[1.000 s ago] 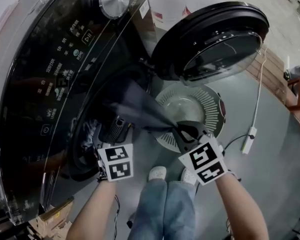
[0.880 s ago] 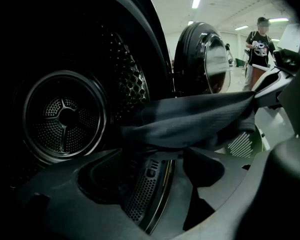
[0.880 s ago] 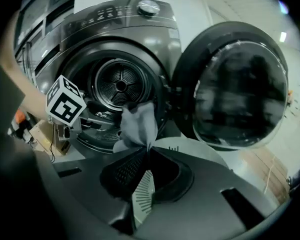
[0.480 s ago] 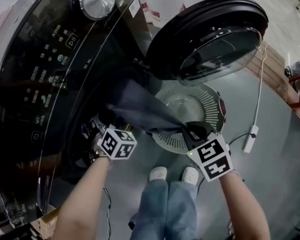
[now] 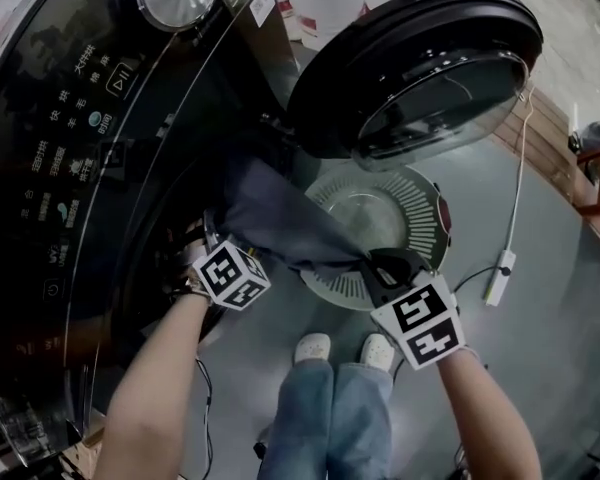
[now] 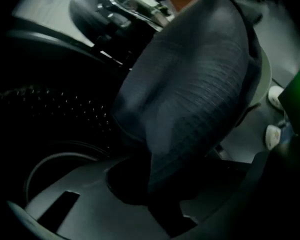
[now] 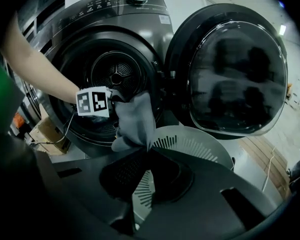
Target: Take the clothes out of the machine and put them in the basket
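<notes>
Dark grey garment (image 5: pixel 280 218) is half out. It stretches from the drum mouth of the machine (image 5: pixel 80 118) down and right to just above the white basket (image 5: pixel 420 198), which sits on the floor under the open door (image 5: pixel 420 68).

What's new is the left gripper (image 5: pixel 218 243). Its marker cube has rolled over since a second ago and it has dropped onto the cloth at the drum mouth. Its jaws have just been closing, and the left gripper view shows fabric running straight into them, so it looks clamped on the garment's upper end. The right gripper (image 5: pixel 372 263) has hardly shifted. Its jaws are pinched tight on the lower end, over the near rim of the basket.

My read is that both ends are now gripped, so the piece can be pulled clear of the drum and lowered in. It isn't in the basket yet.

The garment lies between the two grippers, taut, with the left at the machine side and the right at the basket side.
</notes>
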The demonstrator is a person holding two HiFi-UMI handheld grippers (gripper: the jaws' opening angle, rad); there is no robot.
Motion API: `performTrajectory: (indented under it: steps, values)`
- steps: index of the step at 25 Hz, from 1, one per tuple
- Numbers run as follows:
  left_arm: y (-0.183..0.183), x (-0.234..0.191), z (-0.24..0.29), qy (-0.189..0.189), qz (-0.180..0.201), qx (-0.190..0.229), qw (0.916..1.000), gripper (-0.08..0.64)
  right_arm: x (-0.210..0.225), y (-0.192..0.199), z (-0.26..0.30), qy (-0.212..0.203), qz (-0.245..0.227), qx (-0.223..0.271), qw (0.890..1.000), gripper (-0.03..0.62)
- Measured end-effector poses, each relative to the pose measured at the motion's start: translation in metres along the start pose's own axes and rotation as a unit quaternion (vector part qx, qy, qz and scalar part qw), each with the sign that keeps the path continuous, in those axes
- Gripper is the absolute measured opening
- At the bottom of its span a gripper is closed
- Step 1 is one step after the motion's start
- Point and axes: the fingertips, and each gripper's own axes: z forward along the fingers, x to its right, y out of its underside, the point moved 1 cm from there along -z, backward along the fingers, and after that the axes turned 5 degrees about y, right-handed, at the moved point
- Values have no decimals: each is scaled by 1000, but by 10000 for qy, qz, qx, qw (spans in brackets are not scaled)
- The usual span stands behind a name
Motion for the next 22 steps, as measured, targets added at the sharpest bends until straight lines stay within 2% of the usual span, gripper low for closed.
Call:
performTrajectory:
  steps: [2,4,9,15,19,22]
  values:
    - [-3,-3,-11,111,-828,191,9963,48,0,3,2,61,107,-17,9999,17]
    - [-11,-3,-26,182,-1451,403,9884,46,-1,7,2,169,143,-38,9997,17]
    - [-30,-3,-60,271,-2513,769,9645,44,-2,8,0,334,153,-52,9993,17]
    - [-52,2,-99,458,-3185,993,9416,44,12,20,-10,530,404,-63,9978,18]
    - [-80,11,-125,795,-3494,1382,9233,44,20,35,-17,619,744,-123,9952,18]
    - [-107,14,-142,1094,-3613,1813,9081,43,28,42,-22,771,828,-157,9935,18]
